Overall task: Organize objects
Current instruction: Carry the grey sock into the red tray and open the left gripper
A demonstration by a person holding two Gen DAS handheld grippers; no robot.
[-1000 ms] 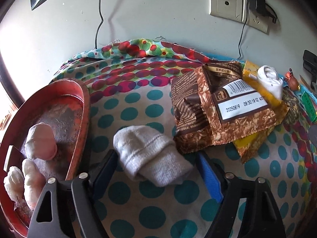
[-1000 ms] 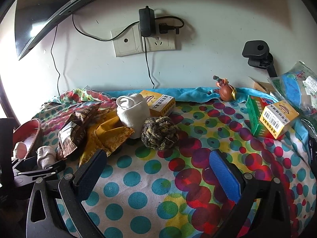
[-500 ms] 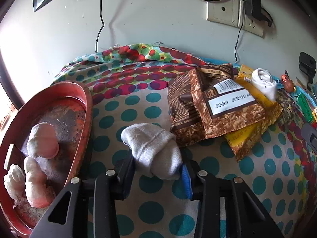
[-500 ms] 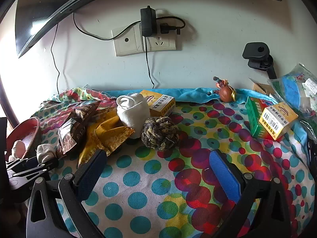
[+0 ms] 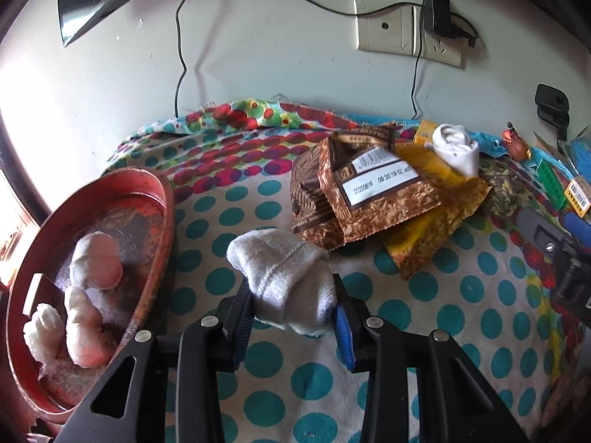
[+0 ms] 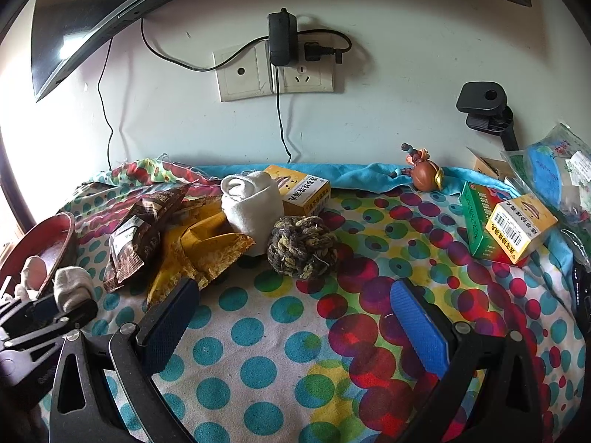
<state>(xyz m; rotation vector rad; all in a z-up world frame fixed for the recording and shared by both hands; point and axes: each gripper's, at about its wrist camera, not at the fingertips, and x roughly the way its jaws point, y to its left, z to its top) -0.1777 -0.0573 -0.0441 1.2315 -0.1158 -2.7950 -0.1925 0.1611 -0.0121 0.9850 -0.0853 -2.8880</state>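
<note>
A rolled grey sock (image 5: 284, 277) sits between the blue pads of my left gripper (image 5: 291, 295), whose jaws are closing and pressing its sides, just above the dotted cloth. In the right wrist view the same sock (image 6: 72, 286) and left gripper (image 6: 55, 306) show at the far left. Beside it on the left stands a red oval tray (image 5: 162, 199) holding several pale rolled socks (image 5: 98, 262). My right gripper (image 6: 294, 291) hovers open over the cloth with nothing between its fingers, in front of a rope ball (image 6: 301, 247).
Brown snack packets (image 5: 369, 199) and a yellow packet (image 5: 436, 236) lie right of the sock, with a white rolled sock (image 5: 456, 147) behind. Medicine boxes (image 6: 303, 192) (image 6: 509, 225), a small figurine (image 6: 424, 175) and plastic bags line the back and right. Cords hang down the wall.
My left gripper's jaws went from wide apart to pressed on the grey sock, and the sock has risen slightly off the cloth. The right gripper has not moved.
</note>
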